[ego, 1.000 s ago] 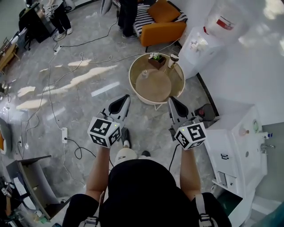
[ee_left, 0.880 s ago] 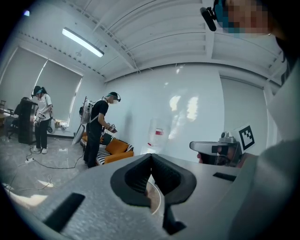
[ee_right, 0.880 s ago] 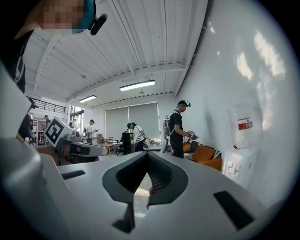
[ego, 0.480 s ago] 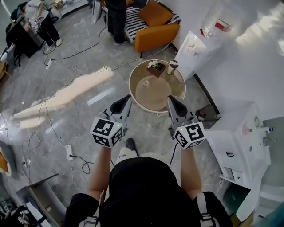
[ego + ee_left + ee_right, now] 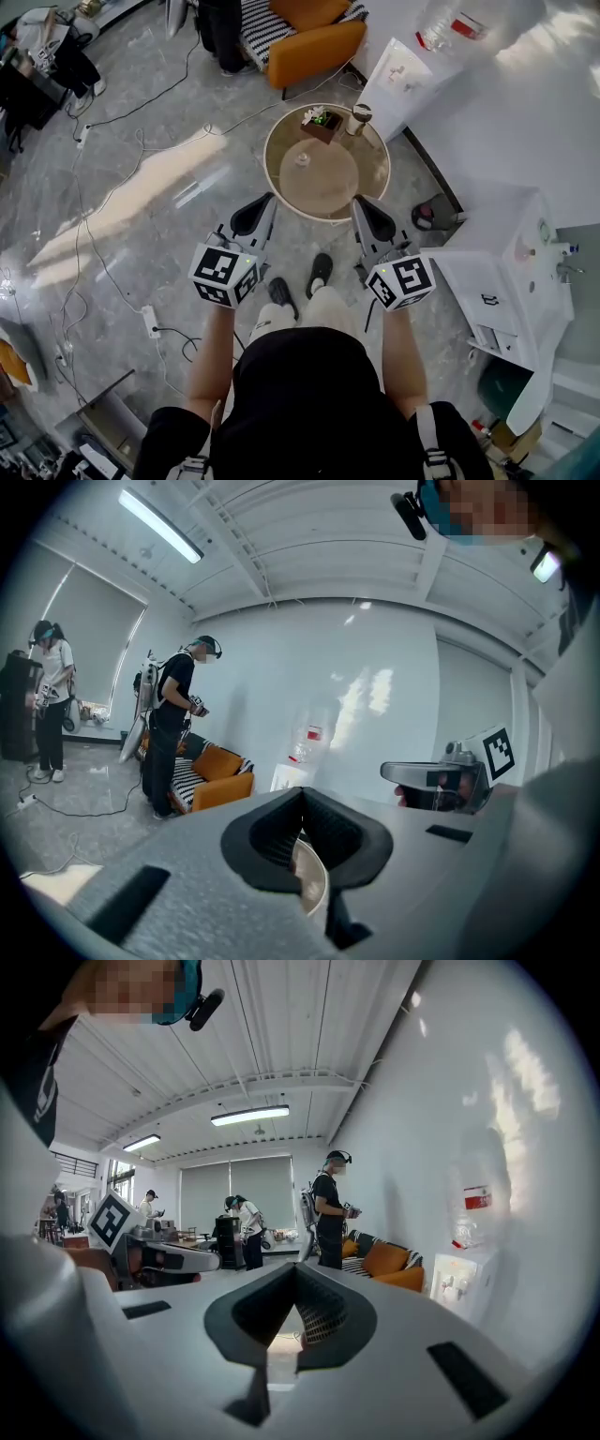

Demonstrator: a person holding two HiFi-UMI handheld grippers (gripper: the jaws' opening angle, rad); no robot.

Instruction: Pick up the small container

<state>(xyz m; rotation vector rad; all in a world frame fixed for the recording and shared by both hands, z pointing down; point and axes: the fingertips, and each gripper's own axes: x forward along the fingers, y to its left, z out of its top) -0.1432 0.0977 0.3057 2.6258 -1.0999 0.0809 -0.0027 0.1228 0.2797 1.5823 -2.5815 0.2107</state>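
Upper centre of the head view: a small container [image 5: 303, 159] is seen on the round tabletop [image 5: 330, 187]; left gripper [image 5: 267, 200] and right gripper [image 5: 358, 202] are held at its lower edge, jaws closed, empty.

Orange armchair [image 5: 314, 42] beyond the round bench [image 5: 323, 187], water dispenser [image 5: 394, 82] just beside it, power strip [image 5: 150, 321] on the grey floor [image 5: 141, 216].
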